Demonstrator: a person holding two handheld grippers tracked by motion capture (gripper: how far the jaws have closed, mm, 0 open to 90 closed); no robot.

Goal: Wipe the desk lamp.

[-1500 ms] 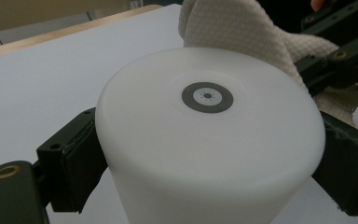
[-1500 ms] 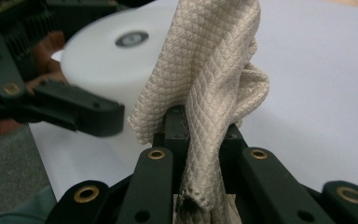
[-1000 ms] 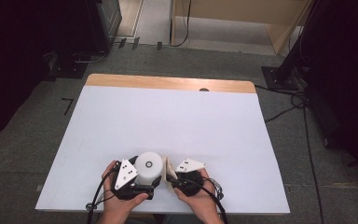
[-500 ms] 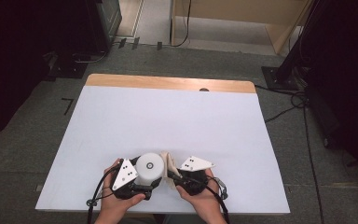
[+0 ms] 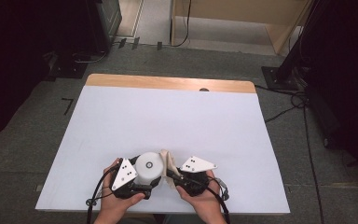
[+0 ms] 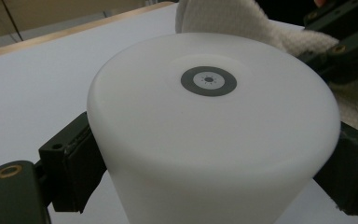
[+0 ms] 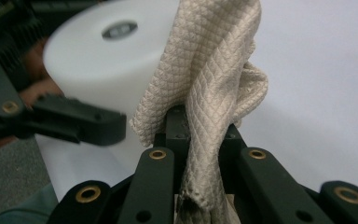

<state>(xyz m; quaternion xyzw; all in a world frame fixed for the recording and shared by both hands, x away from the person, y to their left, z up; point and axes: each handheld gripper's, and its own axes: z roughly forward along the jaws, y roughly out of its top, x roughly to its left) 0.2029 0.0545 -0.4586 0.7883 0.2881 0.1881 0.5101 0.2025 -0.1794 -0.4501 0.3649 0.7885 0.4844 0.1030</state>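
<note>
White tabletop (image 5: 168, 116) on grey carpet, seen from above; both grippers sit at its near edge. At left, the left gripper (image 5: 135, 179) has its jaws pressed against the sides of a white cup (image 5: 148, 167); its own view shows a grey ring on the cup's upturned flat end. Just right, touching the cup, a beige cloth (image 5: 170, 161) is pinched in the closed right gripper (image 5: 177, 176), whose view reveals the cloth's quilted weave

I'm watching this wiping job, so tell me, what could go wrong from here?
The white cylinder is clamped only at its sides by the left gripper, so a hard push could tip it loose. The beige cloth is bunched in the right gripper and may slip out, or black jaw could rub the cylinder.
</note>
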